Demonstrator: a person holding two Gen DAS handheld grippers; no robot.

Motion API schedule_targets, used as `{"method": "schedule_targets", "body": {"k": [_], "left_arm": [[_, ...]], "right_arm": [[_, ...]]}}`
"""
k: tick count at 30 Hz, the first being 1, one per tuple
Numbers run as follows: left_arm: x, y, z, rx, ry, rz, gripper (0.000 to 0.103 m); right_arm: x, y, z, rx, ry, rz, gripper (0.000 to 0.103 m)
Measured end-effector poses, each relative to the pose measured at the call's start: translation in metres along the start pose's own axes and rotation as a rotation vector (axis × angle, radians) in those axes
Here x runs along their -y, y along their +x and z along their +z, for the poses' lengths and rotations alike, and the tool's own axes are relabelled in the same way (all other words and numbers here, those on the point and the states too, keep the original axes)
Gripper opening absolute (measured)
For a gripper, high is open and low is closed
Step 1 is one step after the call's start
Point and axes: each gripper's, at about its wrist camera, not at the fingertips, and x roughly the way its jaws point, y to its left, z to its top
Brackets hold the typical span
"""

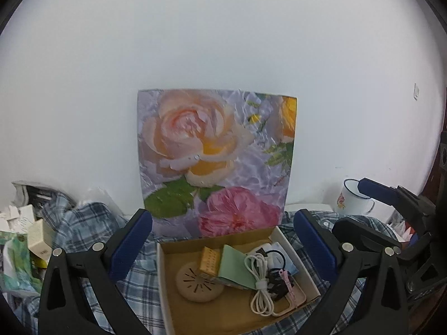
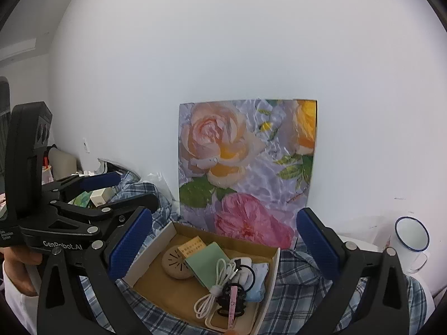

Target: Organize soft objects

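Left wrist view, L to R: clutter of small cartons [image 1: 36, 240] at far left, w/ plaid shirt [image 1: 92, 220] rumpled beside it and spreading under everything ahead. My left gripper [image 1: 223, 240] hovers w/ fingers wide apart, nothing between the pads; blue pads [image 1: 131, 245] flank the open cardboard box [image 1: 164, 279], which sits on the shirt, between and just past the tips. Box lid, printed w/ roses [image 1: 215, 162], stands upright against the white wall. Inside the box: round beige disc [image 1: 195, 282], small yellow block [image 1: 209, 261], green card [image 1: 237, 268], coiled white cable [image 1: 259, 287], black hair ties [image 1: 276, 279], pink clip [image 1: 289, 282]. Further R: enamel mug [image 1: 352, 198] by the wall, well apart from the box.

Right wrist view, L to R: a hand [image 2: 19, 268] grips the left tool at the frame's edge. My right gripper [image 2: 223, 237] is likewise spread open, holding nothing; box sits between its fingers, shirt cloth under and beside the R finger [image 2: 318, 240]. Neither gripper touches the shirt so far as I can tell. Mug at far R.
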Motion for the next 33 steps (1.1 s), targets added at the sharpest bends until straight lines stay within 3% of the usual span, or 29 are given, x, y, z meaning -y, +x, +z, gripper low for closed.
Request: {"method": "schedule_targets", "body": {"k": [15,19,21,33], "left_arm": [[-0.001,-0.053,0.018,0.093,0.011,0.050,0.101],[0.001,-0.077,0.027,0.153,-0.015,0.037,0.100],[0.004,-0.092,0.031,0.181,-0.011,0.042,0.100],[0.017,-0.141,0.041,0.190,0.047,0.025,0.101]], "right_arm": [[-0.026,-0.037,0.025,0.085,-0.017,-0.056,0.103],[-0.030,-0.057,0.036,0.127,0.052,-0.027,0.103],[-0.040,-0.067,0.042,0.138,0.031,-0.052,0.103],[-0.068,-0.118,0.052,0.152,-0.049,-0.135,0.103]]}}
